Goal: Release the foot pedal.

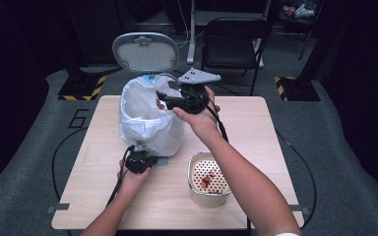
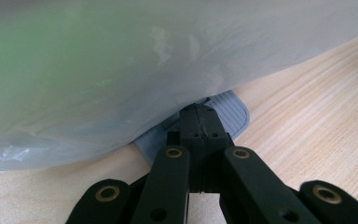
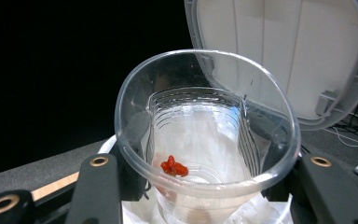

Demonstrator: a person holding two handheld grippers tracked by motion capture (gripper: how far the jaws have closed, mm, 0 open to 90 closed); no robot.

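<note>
On the wooden table point(image 1: 98, 196), toward its far left part, stands a small pedal bin point(image 1: 150, 118) lined with a white plastic bag point(image 2: 121, 65), its grey lid point(image 1: 145, 51) swung up and back. Above the bin's open mouth, the right gripper point(image 1: 170, 101) grasps a clear plastic cup point(image 3: 207, 135), one black jaw on each side of the cup's wall, as the right gripper view shows. The cup is tilted with its mouth toward that camera, and a few small red scraps point(image 3: 174, 167) cling inside near its bottom. Behind the cup rises the inside of the raised lid point(image 3: 279, 51), and the bag's white folds lie just below the cup.

At the bin's near foot, the left gripper point(image 2: 199, 114) is clenched, its jaws pressed together with no gap between them. Its tips rest on the ribbed grey pedal point(image 2: 230, 109) that sticks out from under the bulging bag. The high view shows the left hand point(image 1: 133, 179) holding this gripper point(image 1: 147, 161) low against the tabletop.

Right of the bin and nearer the person sits a cream-coloured basket point(image 1: 197, 194) with a perforated bottom, apart from the bin. Red residue point(image 1: 207, 180) lies on its holes.
</note>
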